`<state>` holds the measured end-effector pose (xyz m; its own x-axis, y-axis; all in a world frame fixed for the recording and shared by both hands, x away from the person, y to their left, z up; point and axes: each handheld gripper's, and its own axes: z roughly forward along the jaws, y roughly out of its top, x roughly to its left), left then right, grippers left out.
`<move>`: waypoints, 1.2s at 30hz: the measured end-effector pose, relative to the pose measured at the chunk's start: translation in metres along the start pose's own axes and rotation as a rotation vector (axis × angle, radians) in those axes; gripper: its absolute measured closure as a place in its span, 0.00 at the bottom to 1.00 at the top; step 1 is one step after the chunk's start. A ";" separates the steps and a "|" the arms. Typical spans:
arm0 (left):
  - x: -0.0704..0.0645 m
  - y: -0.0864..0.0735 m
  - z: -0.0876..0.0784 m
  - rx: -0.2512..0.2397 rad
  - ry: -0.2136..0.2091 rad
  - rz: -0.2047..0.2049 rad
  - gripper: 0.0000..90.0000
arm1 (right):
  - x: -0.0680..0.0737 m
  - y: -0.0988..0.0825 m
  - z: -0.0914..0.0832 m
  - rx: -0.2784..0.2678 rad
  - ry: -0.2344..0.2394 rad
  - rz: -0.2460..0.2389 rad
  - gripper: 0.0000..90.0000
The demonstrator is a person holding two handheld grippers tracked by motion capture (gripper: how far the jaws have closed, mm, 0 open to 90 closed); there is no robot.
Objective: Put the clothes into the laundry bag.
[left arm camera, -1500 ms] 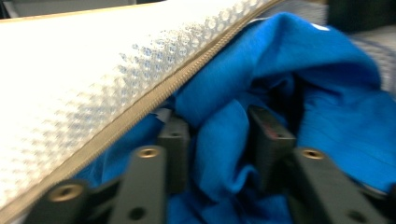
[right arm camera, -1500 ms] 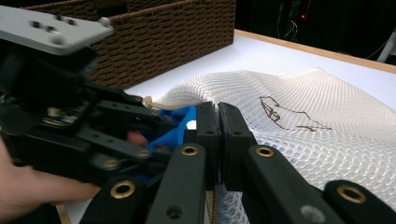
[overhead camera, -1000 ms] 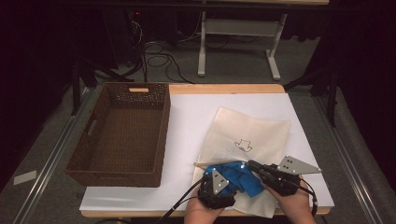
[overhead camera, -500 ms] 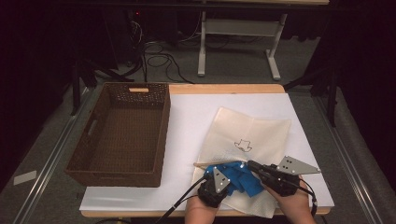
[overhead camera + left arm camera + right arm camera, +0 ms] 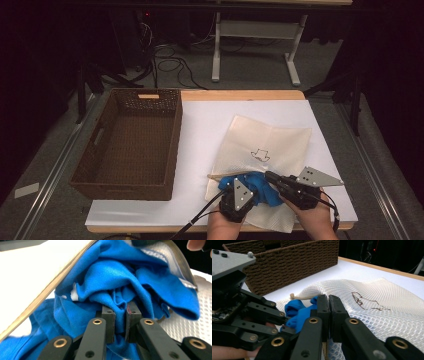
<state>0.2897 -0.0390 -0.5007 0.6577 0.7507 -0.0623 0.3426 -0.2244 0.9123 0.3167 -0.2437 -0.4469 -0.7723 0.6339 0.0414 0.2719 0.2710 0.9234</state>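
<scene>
A crumpled blue cloth (image 5: pixel 257 187) lies at the mouth of a white mesh bag (image 5: pixel 270 140) near the table's front edge. My left gripper (image 5: pixel 247 182) points into that mouth. Its jaws have just been closing, and in the left gripper view the left gripper (image 5: pixel 120 310) pinches a fold of the blue cloth (image 5: pixel 112 277). My right gripper (image 5: pixel 268 176) comes in from the right, shut on the bag's upper edge, which it holds lifted. In the right gripper view its jaws (image 5: pixel 328 298) meet on the mesh bag (image 5: pixel 367 290), with the blue cloth (image 5: pixel 297 312) just beyond.
A dark brown wicker basket (image 5: pixel 125 185) stands on the left of the white tabletop (image 5: pixel 210 125); its wall (image 5: pixel 287 262) rises behind the left gripper in the right gripper view. The bag has a tan trimmed edge (image 5: pixel 225 175). Cables and a desk frame lie on the floor beyond.
The left gripper's jaws have closed onto the blue cloth and its body has turned slightly. The right gripper and the bag have stayed put.
</scene>
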 end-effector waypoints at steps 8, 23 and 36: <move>-0.001 0.007 0.017 -0.013 0.023 -0.013 0.91 | 0.002 0.002 -0.001 -0.011 0.007 -0.005 0.99; 0.003 0.014 0.038 -0.020 -0.001 -0.026 0.70 | -0.001 0.002 -0.004 -0.022 0.003 0.003 0.99; 0.020 -0.012 -0.030 -0.075 0.066 -0.016 0.35 | 0.001 0.002 -0.004 -0.015 -0.002 0.002 0.99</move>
<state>0.2789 -0.0027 -0.5013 0.6062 0.7936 -0.0528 0.2997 -0.1665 0.9394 0.3143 -0.2459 -0.4435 -0.7705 0.6360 0.0425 0.2646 0.2585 0.9291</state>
